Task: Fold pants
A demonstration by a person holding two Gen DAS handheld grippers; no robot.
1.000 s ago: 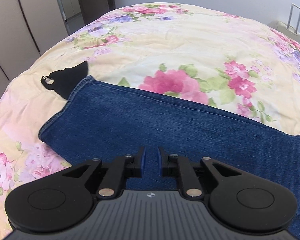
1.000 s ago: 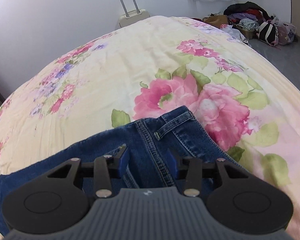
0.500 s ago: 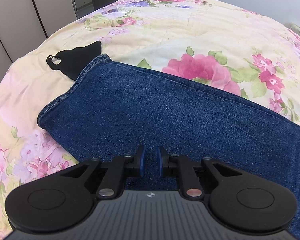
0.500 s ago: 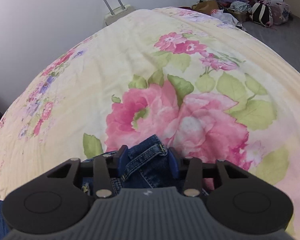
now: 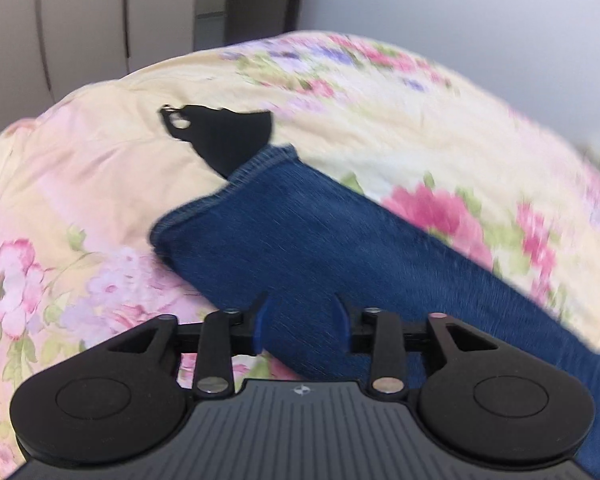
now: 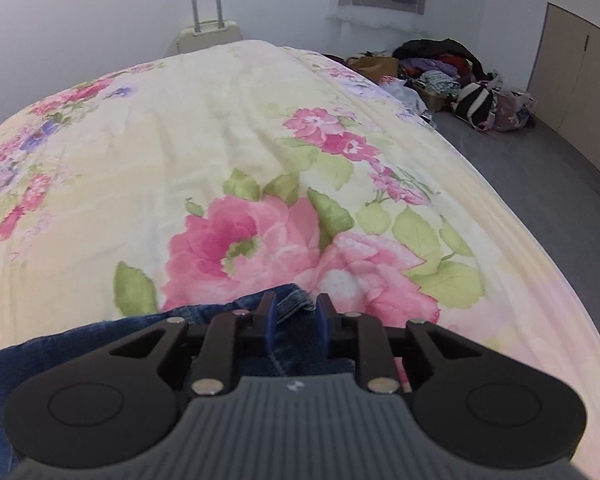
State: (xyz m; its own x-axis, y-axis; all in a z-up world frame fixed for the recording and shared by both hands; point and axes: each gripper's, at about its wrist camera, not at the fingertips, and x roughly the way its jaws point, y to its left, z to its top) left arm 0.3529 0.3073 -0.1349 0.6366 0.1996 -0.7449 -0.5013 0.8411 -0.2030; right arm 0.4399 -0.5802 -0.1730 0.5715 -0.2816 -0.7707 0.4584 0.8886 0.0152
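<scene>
Jeans (image 5: 340, 264) are heavy, limp denim; grasp at hem (image 5: 220, 200) and waistband (image 6: 294, 302). Left gripper (image 5: 300, 326) gapes wide, empty; right gripper (image 6: 293, 322) pinches waistband.

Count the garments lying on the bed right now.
2 on the floral bedspread: the blue jeans stretched across the bed, and a small black cloth item at the leg hem, partly under it. The bed's near edge is out of view, so more could be hidden.

- A floral bedspread (image 6: 228, 152) covers the bed.
- A black cloth (image 5: 224, 136) lies on it.
- A white suitcase (image 6: 210, 36) stands by the wall.
- A clothes pile (image 6: 444, 68) and a bag (image 6: 478, 106) are on the floor.
</scene>
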